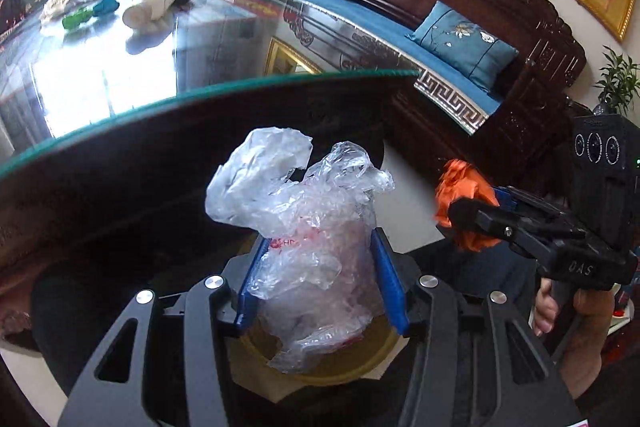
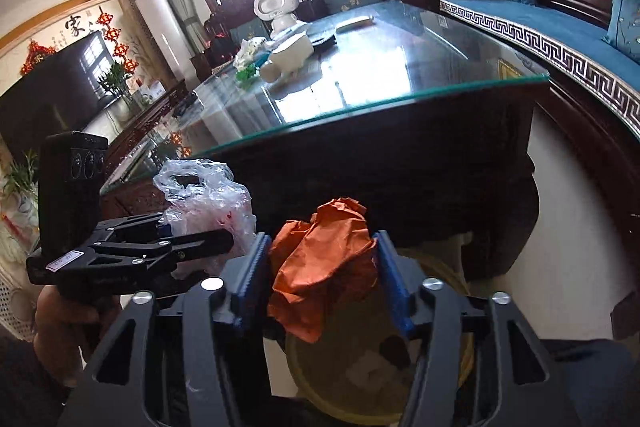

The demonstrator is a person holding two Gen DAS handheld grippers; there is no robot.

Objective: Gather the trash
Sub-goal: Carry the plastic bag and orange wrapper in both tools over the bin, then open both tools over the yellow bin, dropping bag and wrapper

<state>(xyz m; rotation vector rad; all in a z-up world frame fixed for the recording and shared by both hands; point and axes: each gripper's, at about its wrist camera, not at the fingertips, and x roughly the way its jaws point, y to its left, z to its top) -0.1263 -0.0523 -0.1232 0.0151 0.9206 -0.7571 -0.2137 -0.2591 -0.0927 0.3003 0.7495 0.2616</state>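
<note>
My left gripper [image 1: 318, 247] is shut on a crumpled clear plastic bag [image 1: 308, 227] with red print, held in front of the table's dark side and above a round yellow bin [image 1: 340, 371]. It also shows in the right wrist view [image 2: 208, 203]. My right gripper [image 2: 320, 247] is shut on a crumpled orange paper [image 2: 324, 263], held above the same yellow bin [image 2: 360, 399], which holds some scraps. In the left wrist view the orange paper [image 1: 464, 203] sits at the right, clamped in the right gripper [image 1: 460, 211].
A glass-topped dark wooden table [image 1: 160, 67] stands just ahead, carrying a white robot toy [image 2: 276, 7], a white object [image 1: 152, 7], and green [image 1: 74, 19] and blue [image 1: 105, 5] items. A carved sofa with blue cushions [image 1: 464, 39] runs along the right. A television [image 2: 52, 95] stands at the left.
</note>
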